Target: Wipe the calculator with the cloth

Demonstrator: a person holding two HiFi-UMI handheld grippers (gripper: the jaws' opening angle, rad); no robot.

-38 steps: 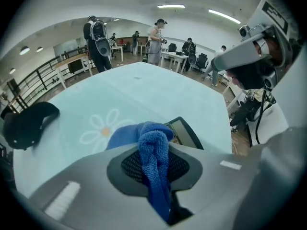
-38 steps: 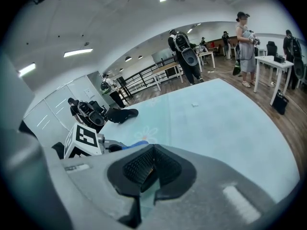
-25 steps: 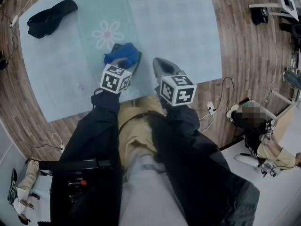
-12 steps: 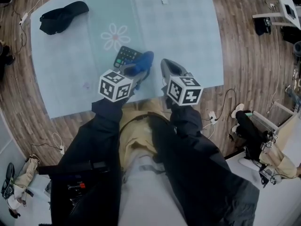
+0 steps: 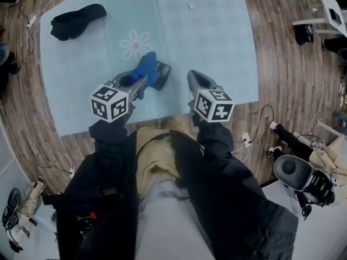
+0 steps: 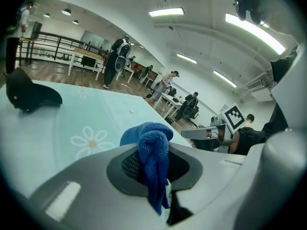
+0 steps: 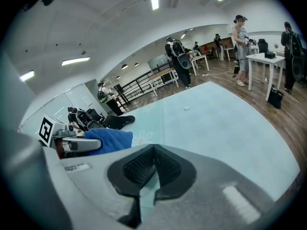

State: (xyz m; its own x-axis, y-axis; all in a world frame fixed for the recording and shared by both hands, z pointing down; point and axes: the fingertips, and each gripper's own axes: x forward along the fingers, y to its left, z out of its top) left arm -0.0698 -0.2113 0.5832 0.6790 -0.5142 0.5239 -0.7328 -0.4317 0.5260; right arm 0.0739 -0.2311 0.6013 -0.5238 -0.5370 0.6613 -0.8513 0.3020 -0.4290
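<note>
Left claw [image 5: 136, 83] clamped on cloth [image 5: 146, 67], cloth over calculator [image 5: 161, 72], near my edge of surface [image 5: 217, 47]. Right claw [image 7: 152, 169] closed, empty, alongside. I'd press lightly, use flat even strokes, avoid shoving calculator.

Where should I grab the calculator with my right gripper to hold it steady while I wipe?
Probably the bare right edge of the calculator, coming in low from the right with the right gripper. It lies flat, and the cloth in the left gripper covers its left part.
</note>
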